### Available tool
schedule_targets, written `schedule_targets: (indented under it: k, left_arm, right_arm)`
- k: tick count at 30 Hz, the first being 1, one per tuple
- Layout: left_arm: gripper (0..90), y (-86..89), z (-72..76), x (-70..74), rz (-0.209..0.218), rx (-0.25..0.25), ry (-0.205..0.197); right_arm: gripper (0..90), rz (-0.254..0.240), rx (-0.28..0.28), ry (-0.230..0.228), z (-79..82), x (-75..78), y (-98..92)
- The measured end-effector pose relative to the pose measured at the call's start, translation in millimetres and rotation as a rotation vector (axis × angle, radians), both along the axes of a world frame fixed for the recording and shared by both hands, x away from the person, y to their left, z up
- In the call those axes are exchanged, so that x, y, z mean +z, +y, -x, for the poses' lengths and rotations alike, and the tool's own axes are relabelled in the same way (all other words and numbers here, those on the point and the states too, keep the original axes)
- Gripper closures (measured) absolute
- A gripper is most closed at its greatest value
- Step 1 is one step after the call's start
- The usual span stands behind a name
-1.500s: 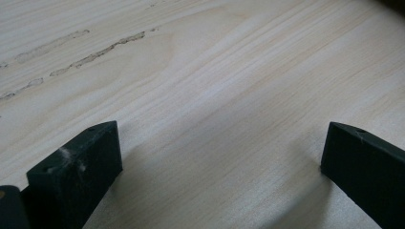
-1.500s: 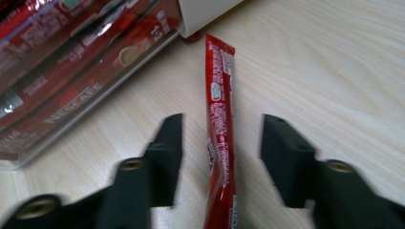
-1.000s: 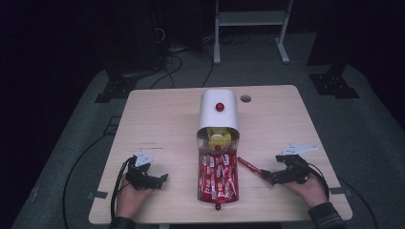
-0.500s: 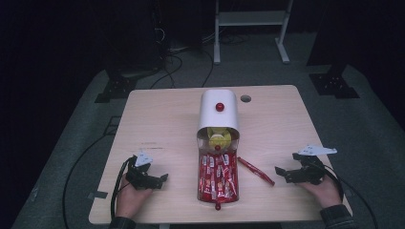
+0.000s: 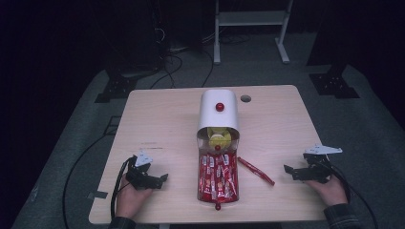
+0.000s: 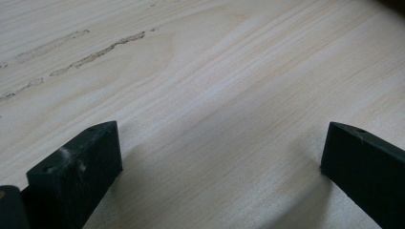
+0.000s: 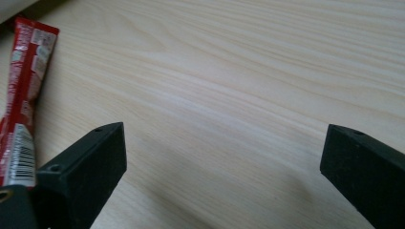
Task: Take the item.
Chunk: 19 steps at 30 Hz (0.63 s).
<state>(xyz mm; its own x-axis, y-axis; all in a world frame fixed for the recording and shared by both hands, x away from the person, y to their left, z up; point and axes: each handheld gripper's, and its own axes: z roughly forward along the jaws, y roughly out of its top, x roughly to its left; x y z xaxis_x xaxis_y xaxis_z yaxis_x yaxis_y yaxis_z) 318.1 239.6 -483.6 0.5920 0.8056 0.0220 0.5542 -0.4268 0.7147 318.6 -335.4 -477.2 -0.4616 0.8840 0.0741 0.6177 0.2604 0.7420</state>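
Wooden table: red sachet left of right hand-held gripper

Loose red sachet stick: long, thin, flat on the worktop, angled diagonally just right of the white tray, apart from it. White print and a barcode near one end. The tray holds a row of matching red sachets, side by side, lengthwise.
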Motion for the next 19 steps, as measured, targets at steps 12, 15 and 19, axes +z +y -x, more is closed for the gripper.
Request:
schedule_targets:
  k: [12, 15, 19]
  left_arm:
    - [0.0, 0.0, 0.0, 0.0, 0.0, 0.0, 0.0]
    - [0.0, 0.0, 0.0, 0.0, 0.0, 0.0, 0.0]
    - [0.0, 0.0, 0.0, 0.0, 0.0, 0.0, 0.0]
  right_arm:
    - [1.4, 0.061, -0.043, 0.007, -3.4, -10.9, -7.3]
    - [1.4, 0.079, -0.04, 0.003, -3.1, -11.2, -6.5]
    - [1.4, 0.079, -0.04, 0.003, -3.1, -11.2, -6.6]
